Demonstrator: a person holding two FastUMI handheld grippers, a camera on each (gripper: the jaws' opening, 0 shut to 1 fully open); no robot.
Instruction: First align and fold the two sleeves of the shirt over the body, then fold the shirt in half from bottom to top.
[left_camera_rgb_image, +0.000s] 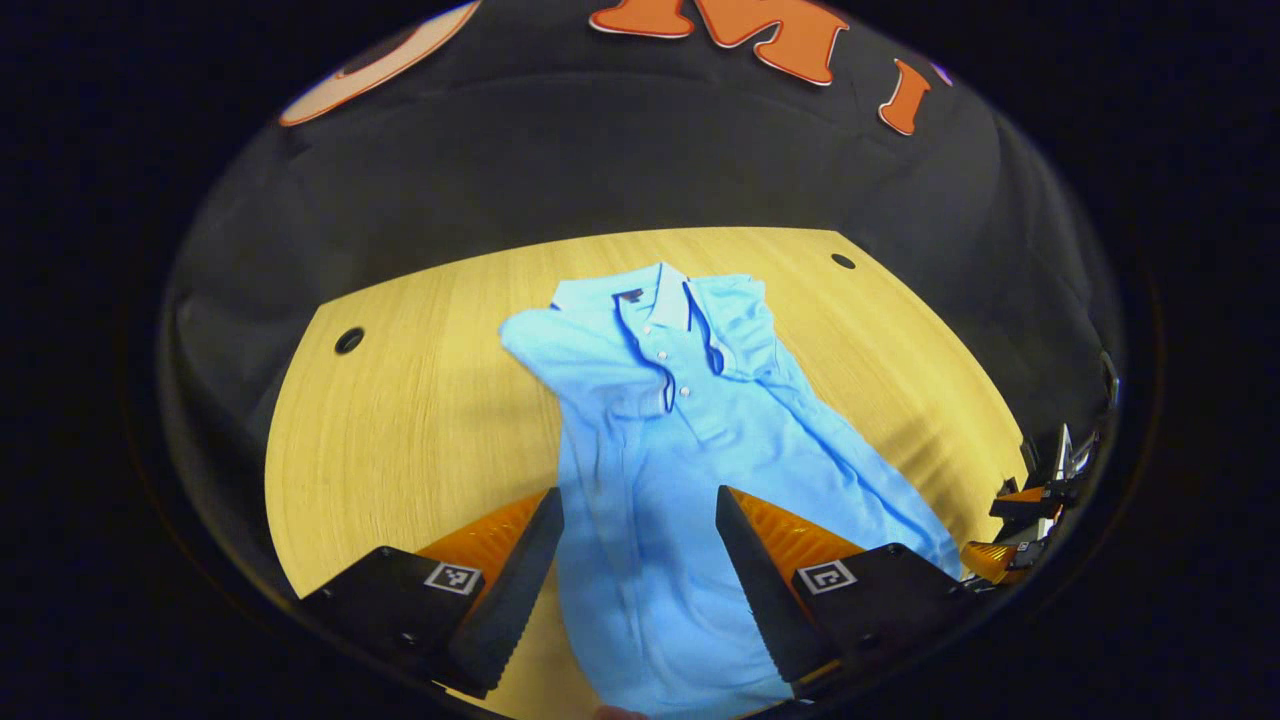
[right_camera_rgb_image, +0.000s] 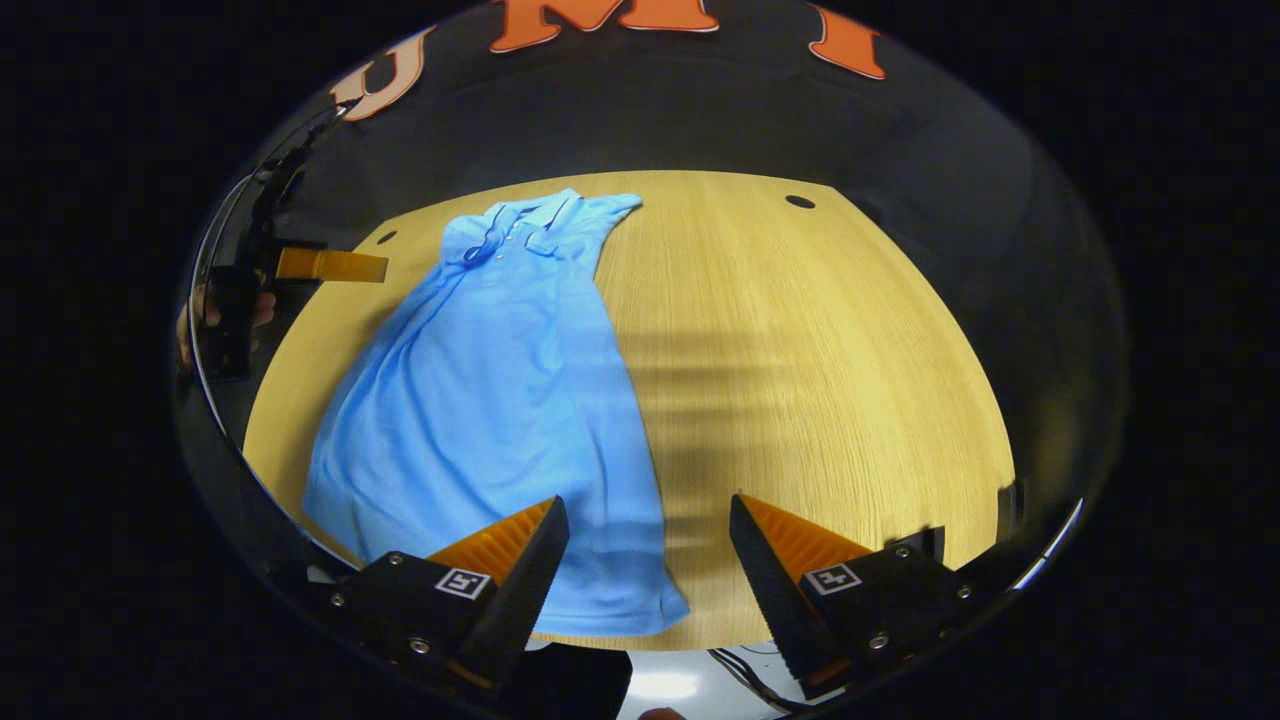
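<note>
Left gripper view: light blue polo shirt (left_camera_rgb_image: 680, 440) is laid on the pale wooden table (left_camera_rgb_image: 400, 420), sleeves folded in; left gripper (left_camera_rgb_image: 640, 570) is spread wide above its hem. Right gripper view: right gripper (right_camera_rgb_image: 645, 570) is spread wide over the shirt's near right corner, nothing held.

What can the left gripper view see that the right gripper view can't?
The left gripper view alone shows the shirt's buttons and collar up close, with both sleeves folded over the body. The right gripper view alone shows the shirt's bottom hem at the table's near edge and a hand holding the left gripper. Both show the blue shirt lying on the wooden table and open fingers.
</note>
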